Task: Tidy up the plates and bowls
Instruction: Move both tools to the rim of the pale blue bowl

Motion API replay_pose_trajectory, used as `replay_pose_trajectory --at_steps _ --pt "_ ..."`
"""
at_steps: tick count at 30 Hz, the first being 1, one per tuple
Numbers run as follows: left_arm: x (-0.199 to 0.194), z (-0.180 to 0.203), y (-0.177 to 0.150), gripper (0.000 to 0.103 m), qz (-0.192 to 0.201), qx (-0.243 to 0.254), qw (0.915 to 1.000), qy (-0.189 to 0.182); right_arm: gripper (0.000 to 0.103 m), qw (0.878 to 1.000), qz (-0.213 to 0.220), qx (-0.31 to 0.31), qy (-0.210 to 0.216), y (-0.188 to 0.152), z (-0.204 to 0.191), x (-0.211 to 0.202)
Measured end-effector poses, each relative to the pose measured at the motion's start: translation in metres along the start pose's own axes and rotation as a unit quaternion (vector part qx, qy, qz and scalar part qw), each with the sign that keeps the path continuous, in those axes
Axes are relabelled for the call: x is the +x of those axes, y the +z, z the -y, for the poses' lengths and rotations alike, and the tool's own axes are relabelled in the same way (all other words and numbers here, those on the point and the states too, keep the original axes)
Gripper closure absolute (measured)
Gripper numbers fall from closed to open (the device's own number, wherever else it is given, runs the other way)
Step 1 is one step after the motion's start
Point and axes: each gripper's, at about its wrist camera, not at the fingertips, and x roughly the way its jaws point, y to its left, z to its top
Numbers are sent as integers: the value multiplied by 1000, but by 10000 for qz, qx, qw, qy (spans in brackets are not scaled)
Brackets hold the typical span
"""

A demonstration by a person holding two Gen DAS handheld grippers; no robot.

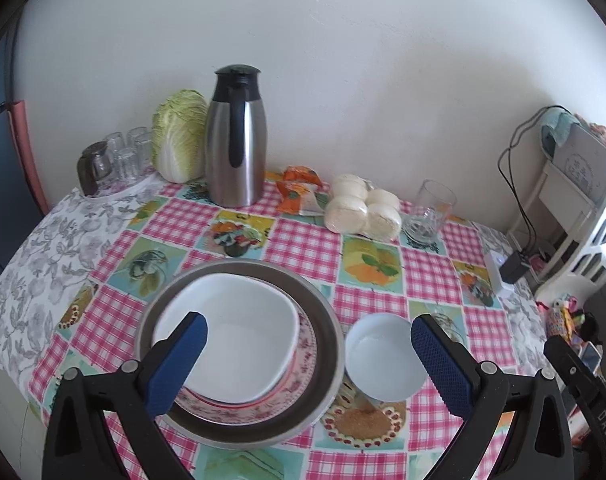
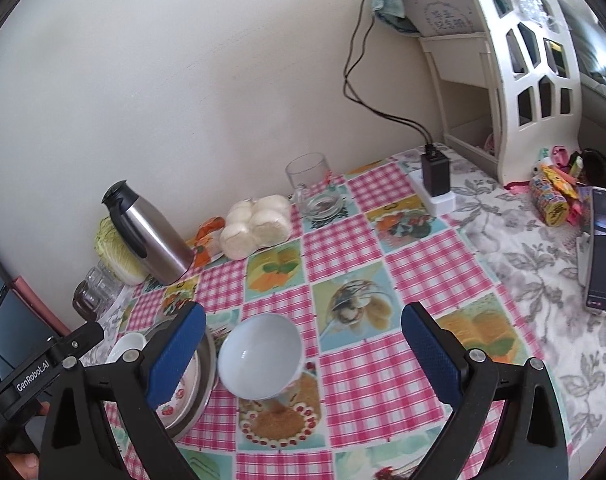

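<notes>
Small white bowl [image 2: 259, 356] sits lower centre on the tabletop [image 2: 383, 240], just right of the stacked metal pan [image 1: 327, 344]; both grippers gape empty; likely light, glazed-slick, breakable, so pinch its rim.

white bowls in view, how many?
2. A large squarish white bowl sits on the floral plate inside the round metal tray; a small round white bowl stands on the tablecloth right of the tray. More may be hidden.

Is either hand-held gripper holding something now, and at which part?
Nothing is held. The left hand-held gripper and right hand-held gripper are both open and empty.
</notes>
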Motion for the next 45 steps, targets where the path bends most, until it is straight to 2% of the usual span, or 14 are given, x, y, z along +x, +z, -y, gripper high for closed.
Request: replay_pose_trajectory --at_steps 17,21,26,33,42,44,45 --pt "35 42 -26 1 -847 33 9936 -746 5 9977 -227 393 -502 5 59 11" --pt "45 48 -33 10 -1024 -69 9903 -934 5 9970 -323 429 -562 1 66 21" --pt "61 53 -42 16 -1334 -248 9842 -1136 5 9962 -503 424 -575 -6 68 37" --pt "88 44 -57 23 -1675 -757 9771 -1076 5 9953 -808 370 -385 -19 59 64" --pt "106 27 -71 30 -1831 -1322 9702 -880 5 9940 -1069 131 -165 -39 38 93" --pt "108 25 -74 30 -1861 -1443 9682 -846 8 9933 -1142 79 -123 -44 33 99" --pt "109 24 -75 30 -1874 -1485 9675 -819 15 9929 -1188 59 -94 -46 31 102"
